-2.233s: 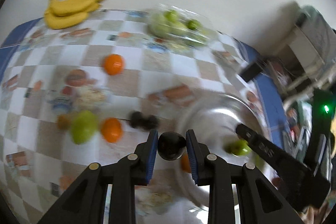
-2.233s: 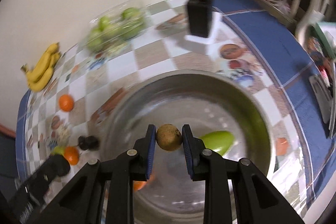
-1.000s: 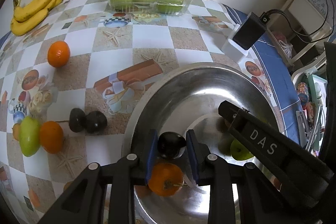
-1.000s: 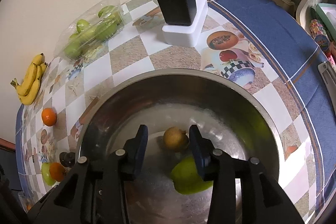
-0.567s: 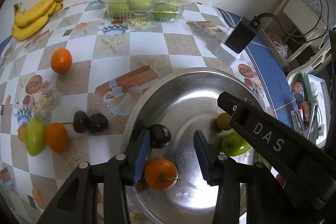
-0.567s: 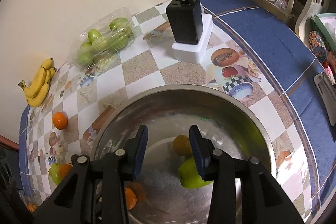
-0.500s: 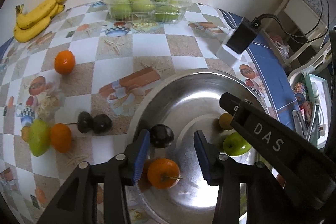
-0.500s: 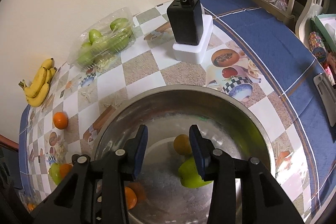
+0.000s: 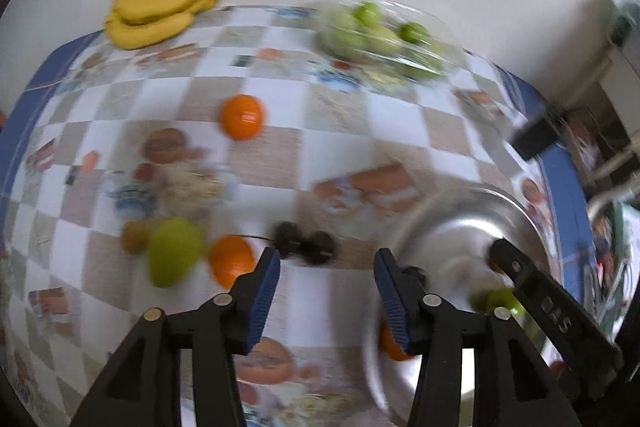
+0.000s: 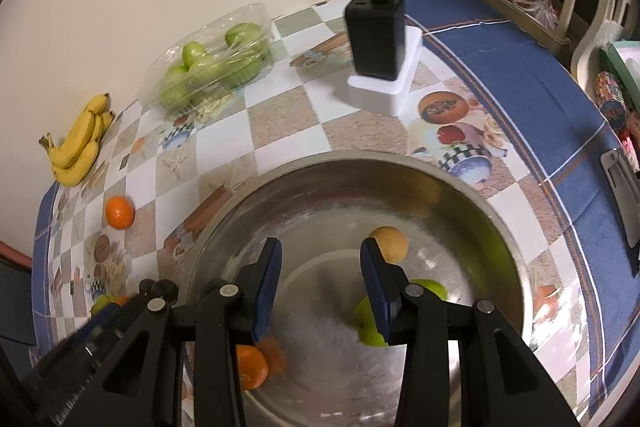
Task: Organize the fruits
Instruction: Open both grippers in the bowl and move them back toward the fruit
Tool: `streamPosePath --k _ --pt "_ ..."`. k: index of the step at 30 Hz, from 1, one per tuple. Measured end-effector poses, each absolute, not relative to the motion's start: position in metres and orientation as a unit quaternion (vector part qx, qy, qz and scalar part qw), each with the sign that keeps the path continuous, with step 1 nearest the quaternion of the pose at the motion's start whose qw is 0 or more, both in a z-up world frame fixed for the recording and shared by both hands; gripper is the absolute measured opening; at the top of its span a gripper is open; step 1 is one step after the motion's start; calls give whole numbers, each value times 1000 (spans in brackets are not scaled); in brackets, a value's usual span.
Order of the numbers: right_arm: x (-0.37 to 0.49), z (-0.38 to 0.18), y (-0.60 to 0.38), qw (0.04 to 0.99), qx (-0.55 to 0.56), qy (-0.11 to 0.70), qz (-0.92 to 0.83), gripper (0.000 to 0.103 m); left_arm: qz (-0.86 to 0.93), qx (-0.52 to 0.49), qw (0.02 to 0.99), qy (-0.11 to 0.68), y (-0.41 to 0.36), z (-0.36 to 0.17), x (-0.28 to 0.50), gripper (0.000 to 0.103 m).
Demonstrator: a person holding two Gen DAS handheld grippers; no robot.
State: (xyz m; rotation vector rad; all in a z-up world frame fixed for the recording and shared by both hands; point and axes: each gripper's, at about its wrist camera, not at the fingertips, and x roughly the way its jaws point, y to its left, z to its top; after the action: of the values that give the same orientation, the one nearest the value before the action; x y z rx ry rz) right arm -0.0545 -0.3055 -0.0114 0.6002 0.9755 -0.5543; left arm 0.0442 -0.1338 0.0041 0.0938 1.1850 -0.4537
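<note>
Steel bowl holds fruit — left gripper jaws opening, empty, over the tablecloth; right gripper parted, empty.

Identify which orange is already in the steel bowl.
The orange at the steel bowl's near-left inner edge, behind the right gripper's left finger. The other two lie on the checkered tablecloth.

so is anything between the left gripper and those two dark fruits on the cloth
Nothing visible. The left gripper, jaws opening and empty, points at bare tablecloth, with the two dark fruits just beyond its fingertips. The orange lies off to one side, the steel bowl to the other.
</note>
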Motion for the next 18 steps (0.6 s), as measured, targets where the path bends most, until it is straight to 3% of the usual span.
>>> streamPosePath --k 4,9,12,16,18 --pt "-49 -14 -294 806 265 467 -248 44 -171 27 814 554 -108 3 60 63" --pt "-43 -17 -280 809 250 477 -237 56 -123 11 817 563 -82 -7 71 88" --pt "-39 -19 -274 809 243 482 -231 69 -97 -1 818 567 -67 -11 75 101" --pt "-35 -22 -268 812 243 484 -217 73 -80 -9 826 558 -53 -9 79 103" --pt "-34 -24 -267 812 249 484 -212 86 -72 -10 830 553 -48 -8 80 103"
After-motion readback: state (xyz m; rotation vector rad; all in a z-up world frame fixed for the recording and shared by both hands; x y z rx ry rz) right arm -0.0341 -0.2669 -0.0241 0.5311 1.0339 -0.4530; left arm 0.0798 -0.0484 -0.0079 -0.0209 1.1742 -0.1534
